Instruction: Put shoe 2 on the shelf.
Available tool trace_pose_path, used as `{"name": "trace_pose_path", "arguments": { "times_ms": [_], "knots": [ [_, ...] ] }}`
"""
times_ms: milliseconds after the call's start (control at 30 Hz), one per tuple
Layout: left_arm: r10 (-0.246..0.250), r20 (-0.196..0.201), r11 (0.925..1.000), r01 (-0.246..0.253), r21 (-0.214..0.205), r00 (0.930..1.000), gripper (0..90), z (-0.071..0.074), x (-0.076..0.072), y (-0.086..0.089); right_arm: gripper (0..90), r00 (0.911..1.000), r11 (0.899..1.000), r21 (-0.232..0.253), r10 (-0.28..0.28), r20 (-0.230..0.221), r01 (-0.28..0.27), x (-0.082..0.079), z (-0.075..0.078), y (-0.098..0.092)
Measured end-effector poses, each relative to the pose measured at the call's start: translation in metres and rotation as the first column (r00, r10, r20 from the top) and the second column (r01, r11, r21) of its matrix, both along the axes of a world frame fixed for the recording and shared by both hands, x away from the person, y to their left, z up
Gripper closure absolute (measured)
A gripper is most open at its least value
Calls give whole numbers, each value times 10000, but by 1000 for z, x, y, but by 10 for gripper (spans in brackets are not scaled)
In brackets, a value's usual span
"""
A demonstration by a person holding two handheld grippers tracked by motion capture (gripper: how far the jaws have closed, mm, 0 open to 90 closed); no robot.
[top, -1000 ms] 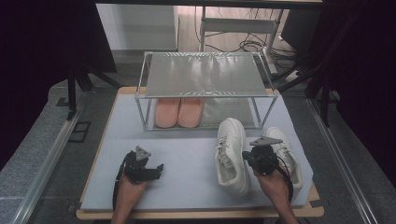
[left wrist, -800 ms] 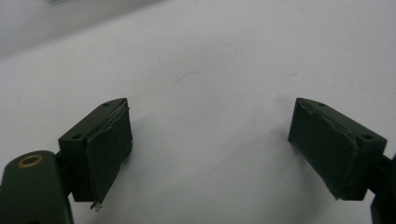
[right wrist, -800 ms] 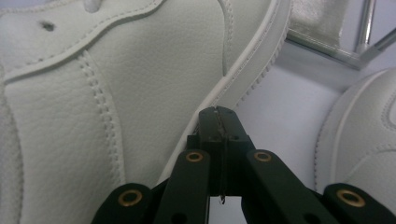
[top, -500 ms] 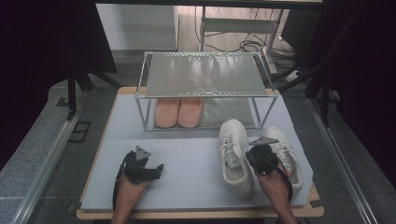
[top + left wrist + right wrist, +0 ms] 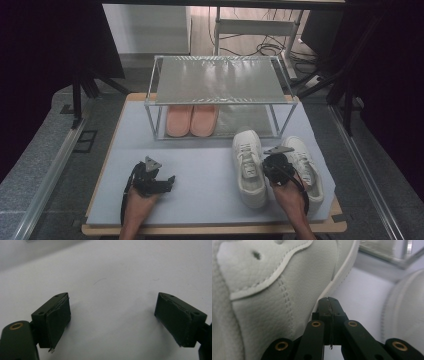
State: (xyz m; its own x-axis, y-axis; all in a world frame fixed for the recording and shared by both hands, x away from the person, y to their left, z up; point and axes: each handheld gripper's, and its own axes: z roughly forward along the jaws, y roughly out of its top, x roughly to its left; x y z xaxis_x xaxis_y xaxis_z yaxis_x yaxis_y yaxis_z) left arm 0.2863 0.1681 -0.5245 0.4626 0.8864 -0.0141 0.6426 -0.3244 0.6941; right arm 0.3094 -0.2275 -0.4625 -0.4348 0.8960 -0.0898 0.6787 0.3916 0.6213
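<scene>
Pink slippers [image 5: 191, 120] racked lower center; white sneakers [image 5: 248, 167] still on mat, R gripper [image 5: 274, 161] closed empty between them, L gripper [image 5: 167, 181] wide open, idle.

From up high on our side we look forward and down over the whole mat [image 5: 200, 165]. Left gripper cam hugs bare mat. Right one sits tight against the white shoe [image 5: 274, 290] at 4 o'clock, which the high view shares.

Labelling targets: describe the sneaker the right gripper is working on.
On the grey mat, in front of the metal shoe rack, stand two white sneakers. It is the left sneaker, beside the shut right gripper, nearer the mat's middle than its twin.
</scene>
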Motion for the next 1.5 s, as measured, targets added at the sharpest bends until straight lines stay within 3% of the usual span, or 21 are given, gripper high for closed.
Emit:
{"name": "trace_pose_path", "arguments": {
  "times_ms": [167,200,400,533,633,667,767,933,967,1000,1300,1400,1500],
  "knots": [
    [1,24,10000,-1,14,10000,136,0,0,0,898,9978,9978,504,451,-495,-426,6,-14,10],
    [1,19,10000,-1,14,10000,136,0,0,0,898,9979,9964,718,481,-443,-449,6,-15,11],
    [3,25,10000,-3,22,10000,136,0,0,0,898,9956,9918,969,871,-343,-834,9,-17,21],
    [0,54,10000,-1,55,10000,136,0,-1,0,898,9894,9802,1443,1419,-323,-1359,9,-20,27],
    [0,54,10000,-1,53,10000,136,0,-1,0,897,9874,9749,1666,1550,-308,-1479,8,-19,25],
    [-1,18,10000,1,12,10000,136,0,0,0,897,9876,9695,1953,1556,-230,-1482,5,-14,20],
    [0,27,10000,0,21,10000,136,0,0,0,897,9851,9647,2046,1716,-100,-1659,-2,-6,15],
    [2,16,10000,-2,14,10000,136,0,0,0,897,9748,9440,2480,2231,52,-2174,-18,10,9],
    [2,16,10000,-2,14,10000,136,0,0,0,897,9748,9440,2480,2231,52,-2174,-18,10,9],
    [-1,6,10000,1,10,10000,136,0,0,0,898,9694,9346,2642,2455,61,-2384,-25,14,9],
    [-1,30,10000,1,23,10000,137,0,0,0,897,9404,8947,3042,3399,117,-3272,-38,25,31],
    [-5,61,10000,5,57,10000,137,0,-1,0,896,9302,8877,2995,3670,-18,-3496,-36,20,41],
    [-15,66,10000,14,65,10000,137,0,-1,0,897,9275,8939,2787,3729,-275,-3512,-34,12,45]
  ]
}}
